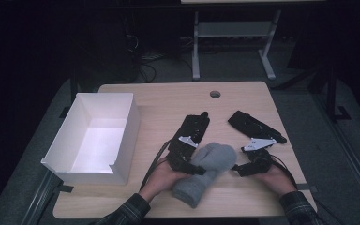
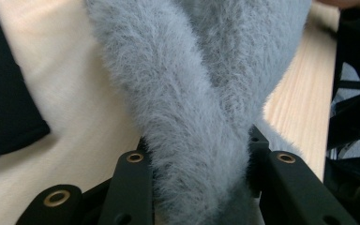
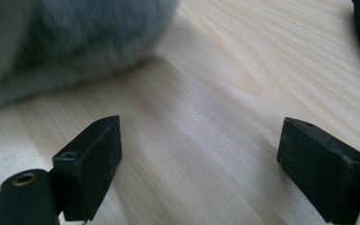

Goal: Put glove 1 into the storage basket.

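A grey fuzzy sock point(image 1: 214, 157) lies bunched on the wooden table point(image 1: 168, 101) in front of the person. My left gripper point(image 1: 198, 168) comes in from the left, and in the left gripper view its jaws point(image 2: 197, 159) pinch a fold of the sock point(image 2: 201, 70), which narrows between them. My right gripper point(image 1: 238, 168) rests just right of the sock. In the right gripper view it point(image 3: 199, 140) stands open over bare wood with nothing between its pads, and the sock point(image 3: 65, 42) lies ahead at the upper left.
A white open box point(image 1: 122, 140) stands on the left part of the table. Two flat black pieces point(image 1: 198, 123) point(image 1: 246, 123) lie beyond the grippers. A round cable hole point(image 1: 215, 94) sits near the far edge. Desk legs and cables stand on the floor behind.
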